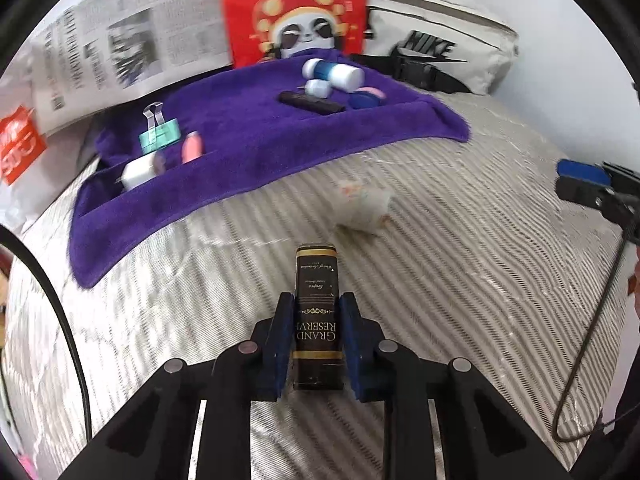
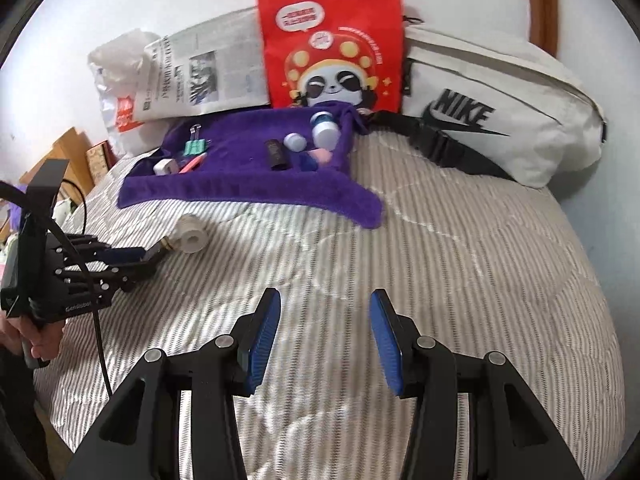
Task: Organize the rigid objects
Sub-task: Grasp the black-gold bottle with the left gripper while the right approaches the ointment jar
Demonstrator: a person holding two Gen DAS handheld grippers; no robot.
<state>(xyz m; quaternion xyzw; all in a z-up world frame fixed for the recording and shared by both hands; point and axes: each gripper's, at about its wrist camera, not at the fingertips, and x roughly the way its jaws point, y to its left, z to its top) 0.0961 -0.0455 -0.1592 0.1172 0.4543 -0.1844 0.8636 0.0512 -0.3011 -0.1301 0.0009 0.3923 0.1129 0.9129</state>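
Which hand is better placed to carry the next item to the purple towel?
Left. The left gripper is already shut on the dark box, facing the purple towel; the right gripper is open and empty.

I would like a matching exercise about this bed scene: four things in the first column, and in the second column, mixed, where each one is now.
Things
1. dark box
2. white roll
3. binder clip
4. red bag

Places
A. on the purple towel
B. upright at the wall, behind the towel
C. between the pads of the left gripper
D. on the striped bedcover, in front of the towel

Pairs: 1-C, 2-D, 3-A, 4-B
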